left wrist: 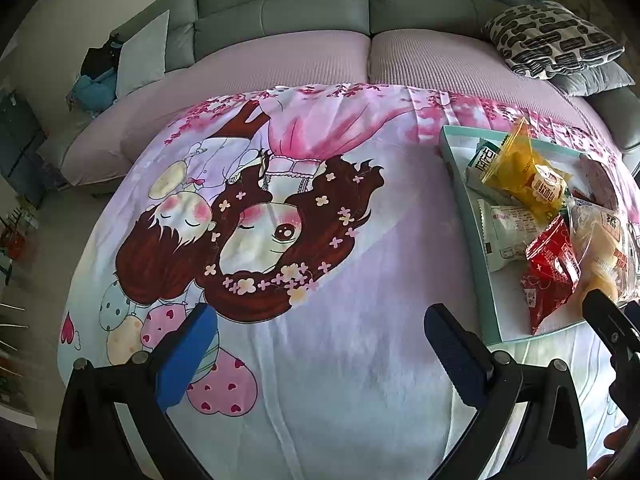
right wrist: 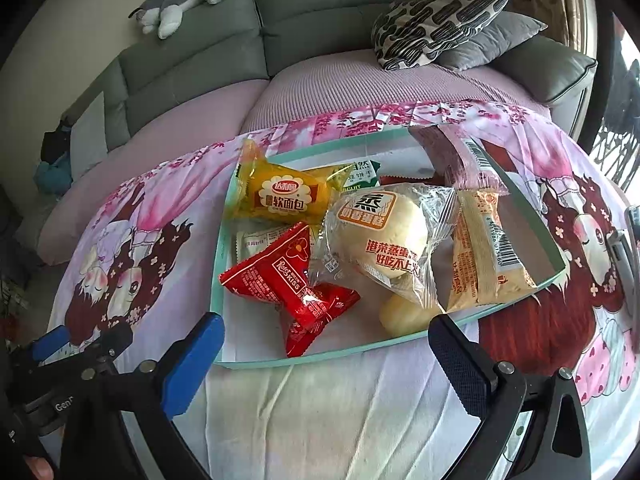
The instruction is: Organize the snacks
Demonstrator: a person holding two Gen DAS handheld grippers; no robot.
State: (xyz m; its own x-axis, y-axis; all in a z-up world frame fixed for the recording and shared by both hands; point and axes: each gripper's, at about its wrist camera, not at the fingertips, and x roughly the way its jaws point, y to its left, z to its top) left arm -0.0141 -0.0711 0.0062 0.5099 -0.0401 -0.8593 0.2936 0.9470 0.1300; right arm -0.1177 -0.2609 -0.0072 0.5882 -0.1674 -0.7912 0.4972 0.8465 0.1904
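The right gripper [right wrist: 324,344] hovers with its fingers spread wide and empty, just before the near rim of a shallow teal tray [right wrist: 218,280]. The tray lies on a worktop covered by a pink cartoon-print cloth [right wrist: 320,400] and holds the snacks: a red packet [right wrist: 280,280] nearest, a clear-wrapped steamed cake [right wrist: 380,228], a yellow bread packet [right wrist: 284,196] and an orange-printed packet [right wrist: 484,248]. The left gripper [left wrist: 320,340], also spread and empty, hangs over bare cloth left of the tray. Behind stands a grey sofa [right wrist: 320,12].
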